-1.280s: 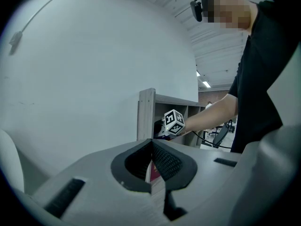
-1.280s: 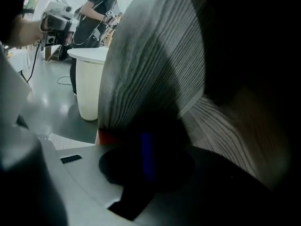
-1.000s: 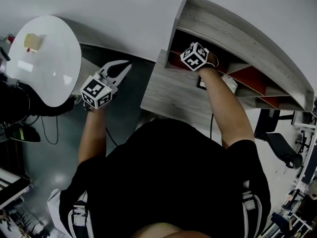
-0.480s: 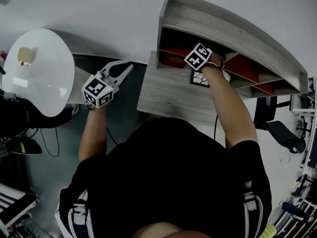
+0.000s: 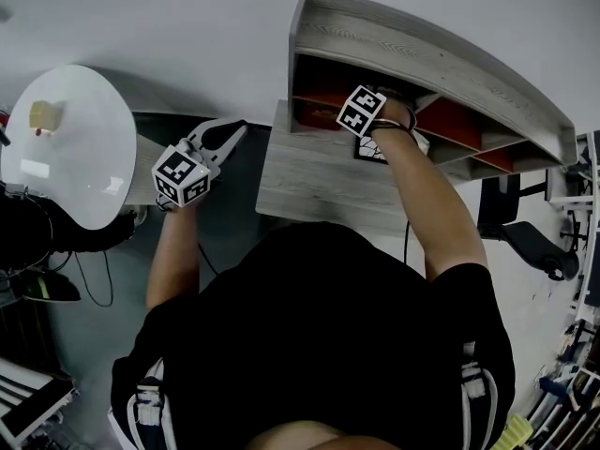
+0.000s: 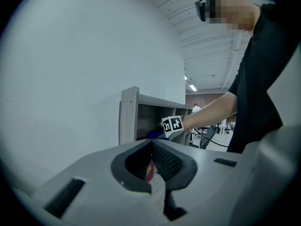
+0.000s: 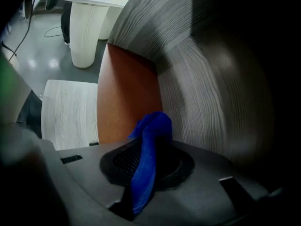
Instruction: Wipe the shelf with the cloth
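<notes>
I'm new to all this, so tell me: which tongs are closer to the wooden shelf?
Right. The right tongs reach inside a compartment of the shelf, gripping a blue cloth. The left tongs hang apart from the shelf, off its left end.

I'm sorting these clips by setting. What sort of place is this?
Probably an open workshop or lab-style office, not a home: a grey wood-grain shelf unit against a bare white wall, a round white table on a polished grey floor, and strip lights overhead.

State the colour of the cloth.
The cloth is blue, clearest in the right gripper view.
</notes>
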